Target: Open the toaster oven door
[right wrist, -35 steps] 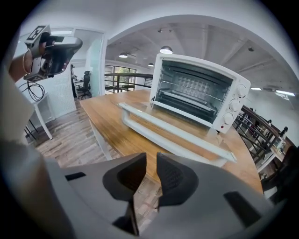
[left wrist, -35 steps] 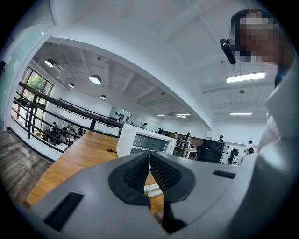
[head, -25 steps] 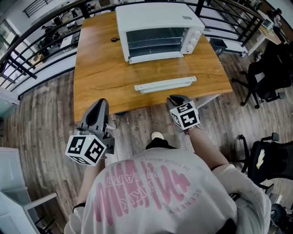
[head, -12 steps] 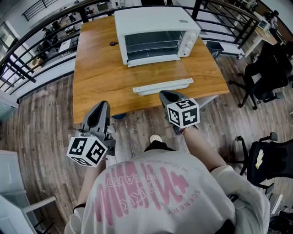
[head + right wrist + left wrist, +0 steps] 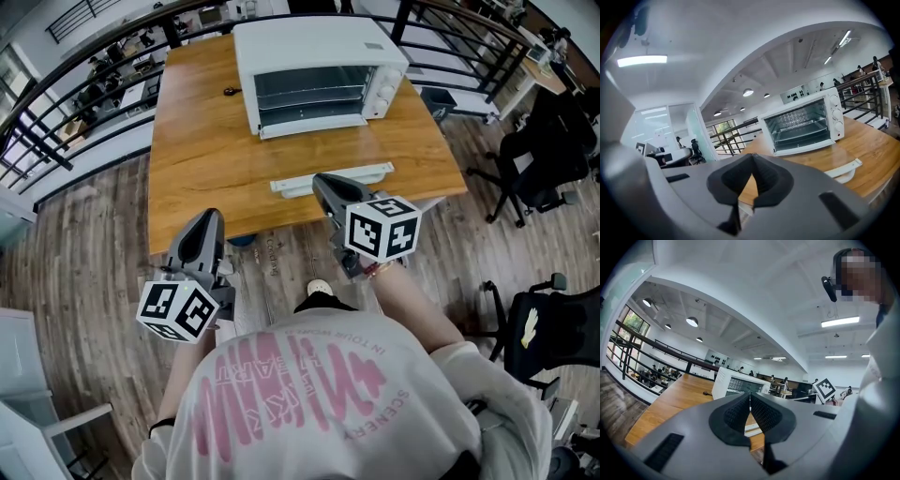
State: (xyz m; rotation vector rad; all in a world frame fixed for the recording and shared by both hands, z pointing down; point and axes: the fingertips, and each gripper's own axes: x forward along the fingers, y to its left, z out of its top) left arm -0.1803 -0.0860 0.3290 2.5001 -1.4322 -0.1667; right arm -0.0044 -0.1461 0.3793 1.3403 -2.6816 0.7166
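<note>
The toaster oven [image 5: 319,66] sits at the far end of the table [image 5: 206,169], at roughly 12 o'clock from our right gripper [image 5: 322,183]. Its door is already flat on the wood, and the white handle [image 5: 375,172] lies right at the gripper's tip, running off toward 3 o'clock. In the right gripper view the jaws have just been closing and now meet, with nothing between them. That forearm comes in from 6 o'clock and the gripper points at about 11. Our left gripper [image 5: 208,217] hangs at 8 o'clock from the handle, off the near table edge, pointing to 12 with its jaws together and empty.
</note>
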